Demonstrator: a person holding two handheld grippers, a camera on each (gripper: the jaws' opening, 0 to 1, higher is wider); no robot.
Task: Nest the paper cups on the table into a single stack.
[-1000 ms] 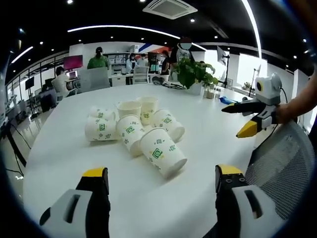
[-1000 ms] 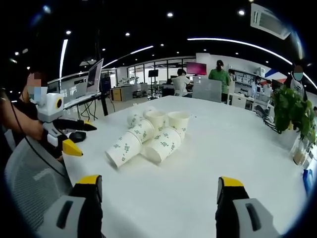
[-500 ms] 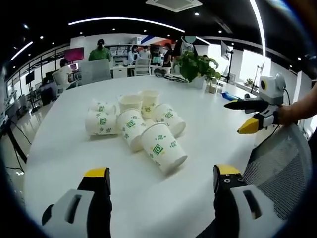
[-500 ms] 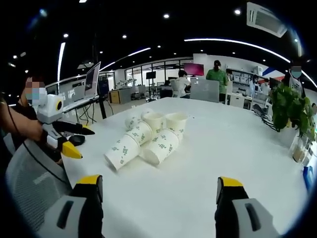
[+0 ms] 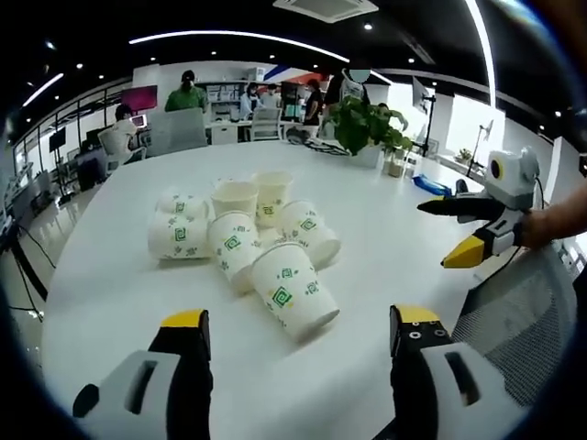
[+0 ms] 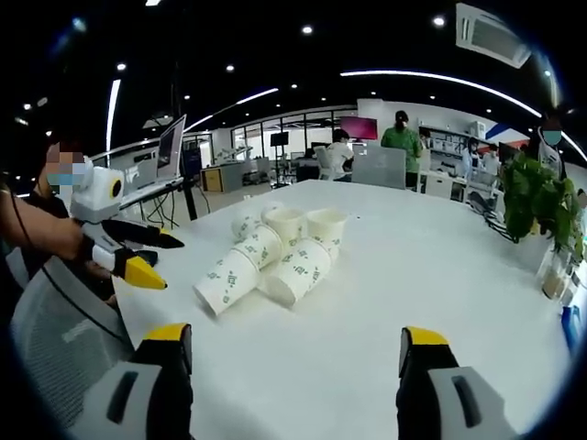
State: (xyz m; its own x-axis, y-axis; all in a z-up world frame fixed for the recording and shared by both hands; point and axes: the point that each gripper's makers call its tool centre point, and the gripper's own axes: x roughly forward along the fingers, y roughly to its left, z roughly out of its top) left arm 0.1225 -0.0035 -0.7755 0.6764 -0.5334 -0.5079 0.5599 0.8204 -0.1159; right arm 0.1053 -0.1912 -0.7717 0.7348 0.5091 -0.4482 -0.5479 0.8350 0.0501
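Observation:
Several white paper cups with green logos lie clustered on the round white table [image 5: 110,284]. The nearest cup [image 5: 293,291] lies on its side, mouth toward me; two upright cups [image 5: 236,196] stand at the back of the pile. My left gripper [image 5: 298,335] is open just short of the nearest cup, nothing between its jaws. In the right gripper view the same pile [image 6: 275,247] sits left of centre, and my right gripper [image 6: 295,353] is open and empty above bare table [image 6: 394,266]. Each gripper appears in the other's view: the right one [image 5: 463,231] and the left one [image 6: 151,257], both open.
A potted plant [image 5: 367,133] and small items stand at the table's far edge. A mesh office chair [image 5: 514,312] sits by the near right rim. A person's hand [image 6: 41,234] holds the left gripper. People and desks fill the background.
The left gripper has moved slightly closer to the cup pile, and in the right gripper view it has advanced toward the cups. The cups have not moved.

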